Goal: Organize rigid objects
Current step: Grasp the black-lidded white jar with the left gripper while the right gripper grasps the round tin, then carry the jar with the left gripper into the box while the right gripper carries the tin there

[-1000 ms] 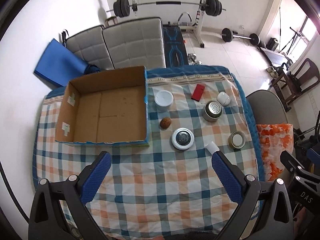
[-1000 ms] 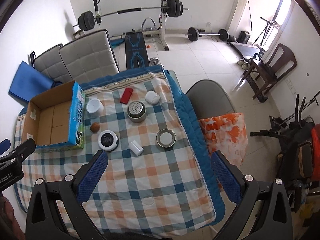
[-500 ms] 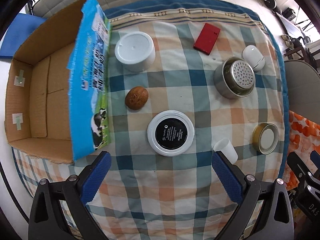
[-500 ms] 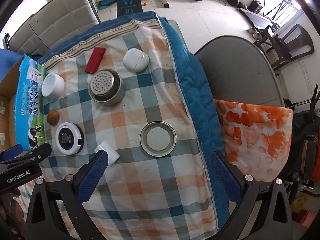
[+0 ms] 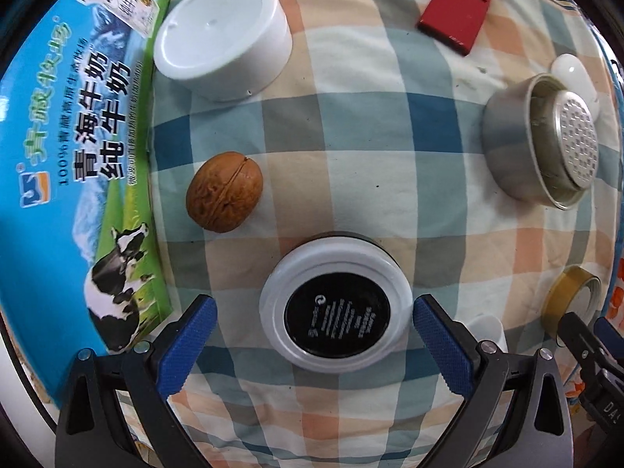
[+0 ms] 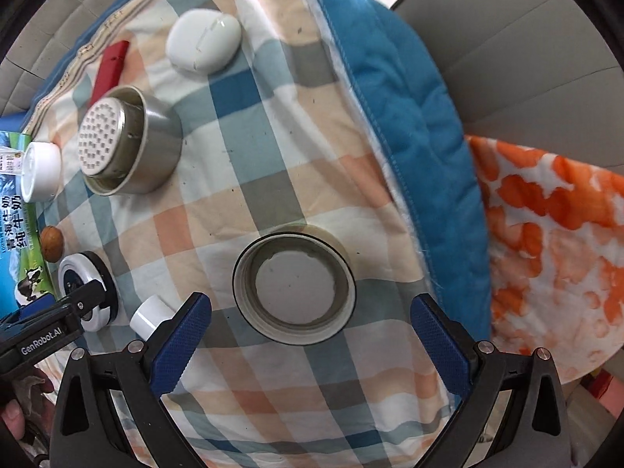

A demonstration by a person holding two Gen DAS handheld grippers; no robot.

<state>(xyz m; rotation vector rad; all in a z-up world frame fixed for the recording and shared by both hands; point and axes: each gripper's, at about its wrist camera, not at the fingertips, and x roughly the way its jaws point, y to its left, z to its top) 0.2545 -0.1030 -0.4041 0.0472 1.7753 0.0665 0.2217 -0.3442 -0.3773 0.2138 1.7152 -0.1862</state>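
My left gripper [image 5: 312, 335] is open, low over a round white jar with a black label [image 5: 335, 302], which sits between its blue fingers. A walnut [image 5: 224, 197], a white tub [image 5: 220, 39], a red flat case [image 5: 454, 9] and a steel strainer cup [image 5: 538, 140] lie beyond on the checked cloth. My right gripper [image 6: 310, 329] is open, low over a round gold-rimmed lid [image 6: 294, 284]. A small white cap [image 6: 150, 316] lies by its left finger. A white oval case [image 6: 202, 41] is farther off.
A milk carton box [image 5: 78, 163] stands along the left of the cloth. The cloth's blue quilted edge [image 6: 413, 117] runs down the right, with a grey chair and an orange patterned cloth [image 6: 546, 241] beyond. The left gripper's body [image 6: 43, 339] shows at lower left in the right wrist view.
Both grippers have come down much closer to the table. The left one now straddles the black-labelled jar; the right one is now over the gold-rimmed lid. Both stay open.
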